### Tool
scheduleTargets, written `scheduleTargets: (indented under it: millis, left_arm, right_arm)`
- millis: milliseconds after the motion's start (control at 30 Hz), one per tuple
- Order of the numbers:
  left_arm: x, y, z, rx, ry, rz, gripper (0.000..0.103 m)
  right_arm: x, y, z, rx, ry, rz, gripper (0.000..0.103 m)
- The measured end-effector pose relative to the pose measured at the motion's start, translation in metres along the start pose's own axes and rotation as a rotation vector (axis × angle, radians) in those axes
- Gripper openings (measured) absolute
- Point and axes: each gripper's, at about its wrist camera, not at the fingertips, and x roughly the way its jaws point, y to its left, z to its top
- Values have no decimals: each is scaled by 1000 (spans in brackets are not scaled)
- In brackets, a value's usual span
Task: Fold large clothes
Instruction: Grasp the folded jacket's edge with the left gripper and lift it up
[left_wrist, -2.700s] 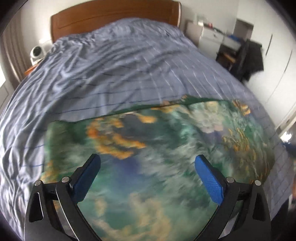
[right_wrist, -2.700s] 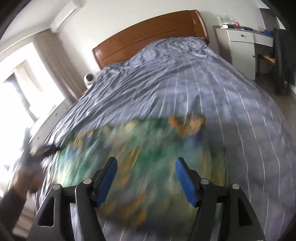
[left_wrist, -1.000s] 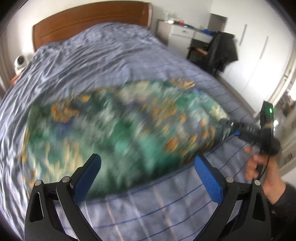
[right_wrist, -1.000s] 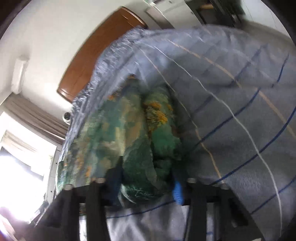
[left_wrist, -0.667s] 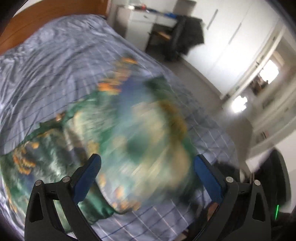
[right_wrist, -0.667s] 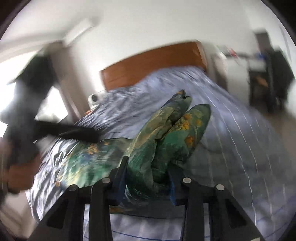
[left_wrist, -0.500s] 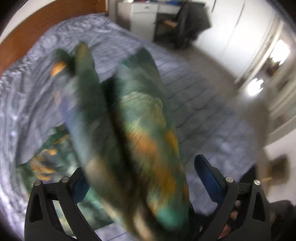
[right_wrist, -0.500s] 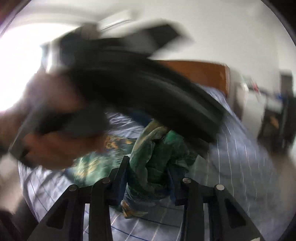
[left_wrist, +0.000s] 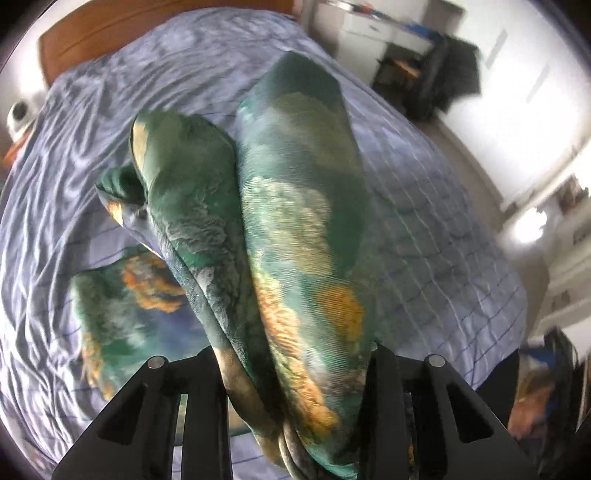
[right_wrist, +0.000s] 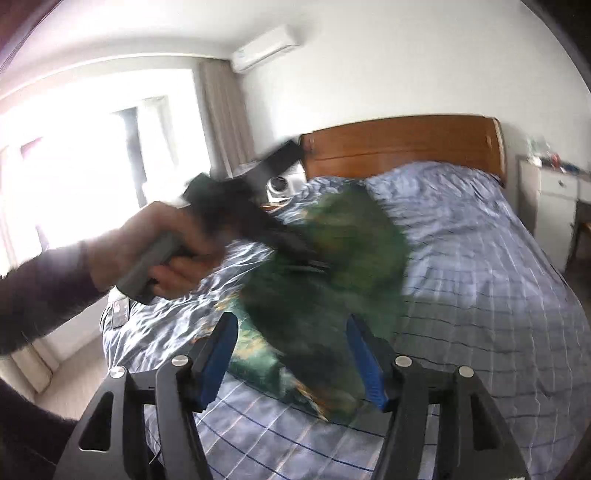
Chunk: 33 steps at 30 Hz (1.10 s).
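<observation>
A large green garment (left_wrist: 295, 229) with orange and pale prints is bunched and lifted off the bed (left_wrist: 424, 206). My left gripper (left_wrist: 295, 373) is shut on its thick folded edge; the cloth hides the pads. Part of the garment (left_wrist: 125, 302) still lies flat on the cover. In the right wrist view my right gripper (right_wrist: 291, 354) is open, its blue pads (right_wrist: 221, 350) either side of the blurred hanging garment (right_wrist: 332, 273). The left gripper, held in a hand (right_wrist: 162, 247), grips the cloth above it.
The bed has a blue striped cover and a wooden headboard (right_wrist: 402, 144). A white drawer unit (right_wrist: 554, 199) and a dark chair (left_wrist: 450, 74) stand to the right. A small white device (right_wrist: 277, 184) sits by the headboard. A bright window (right_wrist: 74, 166) is on the left.
The right gripper took the garment's right end, lifted it and passed it over. The left gripper has shut on it, and the right gripper has opened and let go.
</observation>
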Motion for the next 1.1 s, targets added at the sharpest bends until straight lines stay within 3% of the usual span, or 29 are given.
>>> scheduleTargets:
  millis: [133, 200, 233, 467, 567, 633, 733, 967, 1100]
  left_arm:
    - [-11, 75, -16, -138, -25, -26, 30]
    - [-6, 112, -34, -212, -33, -43, 30]
    - [-1, 129, -43, -248, -31, -50, 30]
    - [23, 197, -93, -383, -41, -93, 31]
    - [36, 219, -113, -440, -53, -133, 32]
    - [47, 227, -125, -458, -55, -140, 34]
    - [64, 243, -146, -510, -83, -240, 35]
    - [76, 249, -151, -540, -117, -294, 39]
    - [58, 248, -150, -542, -112, -289, 50]
  right_arm:
    - [25, -24, 6, -13, 87, -65, 60]
    - [53, -24, 5, -40, 145, -68, 42]
    - [68, -22, 5, -55, 170, -65, 39]
    - [167, 18, 12, -135, 285, 20, 34]
    - [211, 33, 8, -140, 336, 56, 34]
    - [243, 37, -6, -106, 416, 106, 34]
    - [275, 38, -34, -103, 545, 90, 34]
    - [285, 37, -50, -82, 552, 41, 33]
    - [286, 42, -44, -104, 568, 32, 33]
